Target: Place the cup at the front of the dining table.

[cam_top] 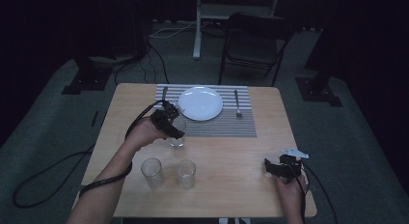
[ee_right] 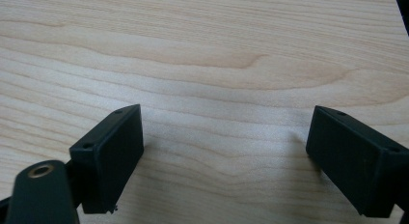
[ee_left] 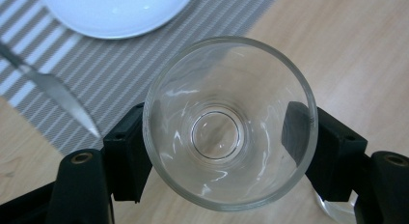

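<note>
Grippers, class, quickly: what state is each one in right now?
Left gripper: shut on the clear, empty drinking glass, near the round white plate.
Right gripper: open, holding nothing, above the light wooden table.

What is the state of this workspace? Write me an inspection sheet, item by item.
Surface: wooden table with a striped placemat at its far side.
Job's things: clear glass, empty, held near the placemat's near left corner.
Clutter: white plate, fork and knife on the placemat; two more empty glasses upright near the front edge.
Grippers: left tongs shut on the glass, pads against its wall; right tongs open over bare wood at the table's right front.
Cables: one trails from each tool; more lie on the floor.
Surroundings: dark room, folding chair behind the table.
</note>
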A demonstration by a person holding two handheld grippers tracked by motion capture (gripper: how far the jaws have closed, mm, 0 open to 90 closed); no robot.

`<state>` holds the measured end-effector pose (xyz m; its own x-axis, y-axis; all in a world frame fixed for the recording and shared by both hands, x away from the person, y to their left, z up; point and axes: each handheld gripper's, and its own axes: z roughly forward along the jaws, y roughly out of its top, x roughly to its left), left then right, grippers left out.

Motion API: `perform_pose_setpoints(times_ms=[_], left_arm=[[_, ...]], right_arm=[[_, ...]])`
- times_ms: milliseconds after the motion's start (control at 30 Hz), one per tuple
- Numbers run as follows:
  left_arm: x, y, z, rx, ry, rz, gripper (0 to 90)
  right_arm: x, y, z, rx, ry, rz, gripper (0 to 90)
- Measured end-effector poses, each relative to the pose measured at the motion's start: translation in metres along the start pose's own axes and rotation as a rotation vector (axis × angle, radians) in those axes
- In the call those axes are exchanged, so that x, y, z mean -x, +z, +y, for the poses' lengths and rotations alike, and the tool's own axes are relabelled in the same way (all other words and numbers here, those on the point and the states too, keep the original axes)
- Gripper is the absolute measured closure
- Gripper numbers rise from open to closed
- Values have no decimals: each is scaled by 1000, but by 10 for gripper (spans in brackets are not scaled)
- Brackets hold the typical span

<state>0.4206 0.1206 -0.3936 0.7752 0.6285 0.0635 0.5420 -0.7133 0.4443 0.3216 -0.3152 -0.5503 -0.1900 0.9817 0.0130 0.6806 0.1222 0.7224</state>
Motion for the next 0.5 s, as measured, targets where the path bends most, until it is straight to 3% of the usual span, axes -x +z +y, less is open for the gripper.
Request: perform_pose_setpoints(times_ms=[333, 367, 500], left_arm=[[-19, 14, 7, 6, -86, 54, 294], [-23, 18, 9, 4, -100, 78, 294], [-33, 23, 13, 9, -137, 110, 294]], right_arm=[[0, 0, 0, 0, 0, 0, 128], [0, 0, 0, 0, 0, 0, 128], [0, 0, 0, 0, 0, 0, 128]])
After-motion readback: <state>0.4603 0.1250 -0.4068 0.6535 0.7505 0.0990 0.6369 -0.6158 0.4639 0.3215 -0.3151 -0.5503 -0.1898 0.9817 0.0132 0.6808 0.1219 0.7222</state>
